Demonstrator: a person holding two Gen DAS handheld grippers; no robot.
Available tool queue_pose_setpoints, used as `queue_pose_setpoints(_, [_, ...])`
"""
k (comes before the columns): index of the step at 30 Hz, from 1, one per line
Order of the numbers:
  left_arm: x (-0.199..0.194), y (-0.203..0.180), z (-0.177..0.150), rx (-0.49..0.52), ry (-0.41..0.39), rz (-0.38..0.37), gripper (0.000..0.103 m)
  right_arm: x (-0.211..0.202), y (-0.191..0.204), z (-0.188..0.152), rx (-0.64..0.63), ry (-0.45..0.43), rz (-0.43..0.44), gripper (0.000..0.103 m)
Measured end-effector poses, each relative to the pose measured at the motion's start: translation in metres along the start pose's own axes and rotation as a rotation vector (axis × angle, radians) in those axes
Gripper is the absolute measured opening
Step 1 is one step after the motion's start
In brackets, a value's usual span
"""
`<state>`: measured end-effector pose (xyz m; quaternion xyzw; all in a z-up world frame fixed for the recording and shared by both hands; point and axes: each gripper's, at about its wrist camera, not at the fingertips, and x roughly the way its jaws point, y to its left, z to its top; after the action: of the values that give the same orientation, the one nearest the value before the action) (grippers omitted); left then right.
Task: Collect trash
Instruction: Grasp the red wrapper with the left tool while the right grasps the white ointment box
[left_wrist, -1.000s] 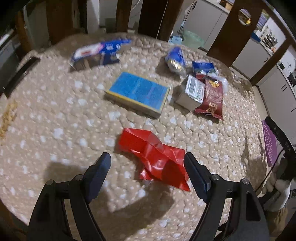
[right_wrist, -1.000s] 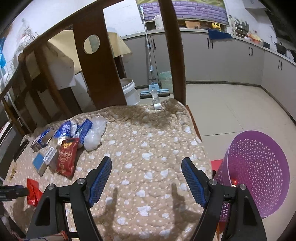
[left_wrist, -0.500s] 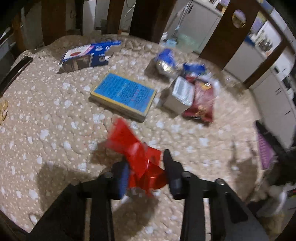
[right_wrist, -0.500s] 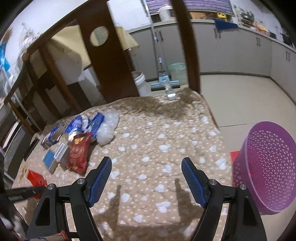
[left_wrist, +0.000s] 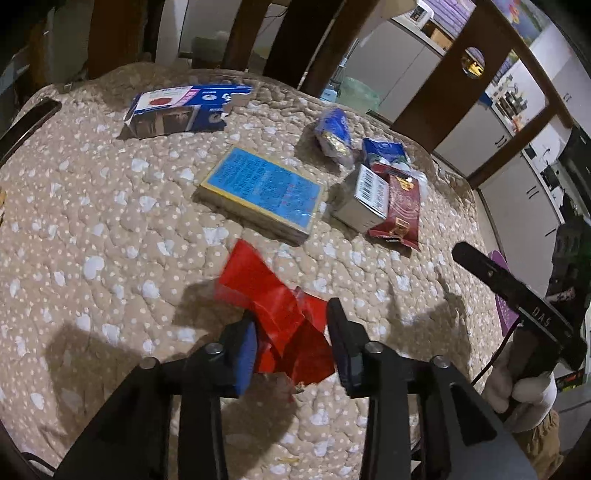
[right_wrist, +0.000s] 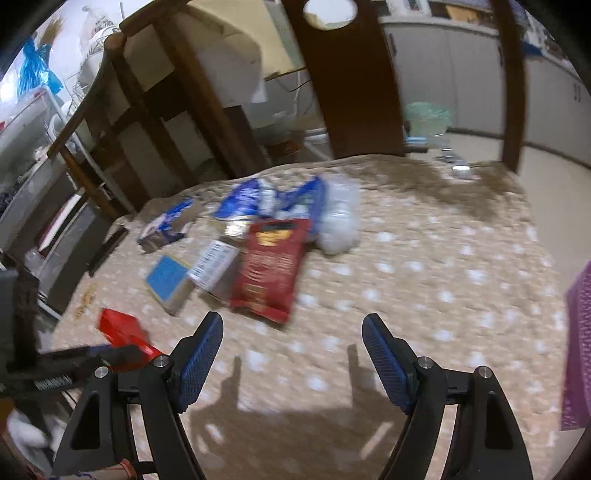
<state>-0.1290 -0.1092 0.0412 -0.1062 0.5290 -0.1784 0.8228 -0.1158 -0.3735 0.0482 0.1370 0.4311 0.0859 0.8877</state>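
The left gripper at lower centre of the left wrist view grips the crumpled red wrapper, jaws having just eased wider. The right gripper stands apart, empty, above the quilted cover.

a crumpled red plastic wrapper lies on the quilted beige table cover, between the fingers of the left gripper. behind it lies a flat blue box. right of that sit a small white carton and a dark red snack bag. far back left lies an open blue and white cardboard box.
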Motion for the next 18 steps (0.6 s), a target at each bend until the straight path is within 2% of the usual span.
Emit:
queue_pose_setpoints(4, [0.004, 0.008, 0.005, -0.015, -0.002, -0.009, 0.045, 0.016, 0.021, 0.012, -0.020, 0.019, -0.012, 0.082])
queue_pose_setpoints(7, [0.007, 0.012, 0.007, -0.022, -0.002, -0.016, 0.047, 0.024, 0.043, 0.020, -0.036, 0.031, 0.048, 0.078])
queue_pose_setpoints(9, [0.010, 0.015, 0.007, -0.033, -0.001, -0.030, 0.049, 0.034, 0.056, 0.025, -0.049, 0.057, 0.079, 0.071])
queue_pose_setpoints(16, [0.011, 0.021, 0.005, -0.041, -0.002, -0.064, 0.054, 0.085, 0.076, 0.041, -0.050, 0.140, -0.001, 0.070])
queue_pose_setpoints(17, [0.011, 0.021, 0.005, -0.041, 0.000, -0.067, 0.056, 0.089, 0.077, 0.042, -0.048, 0.143, -0.001, 0.063])
queue_pose_setpoints(18, [0.012, 0.021, 0.006, -0.043, 0.002, -0.070, 0.060, 0.094, 0.079, 0.043, -0.046, 0.154, 0.000, 0.041])
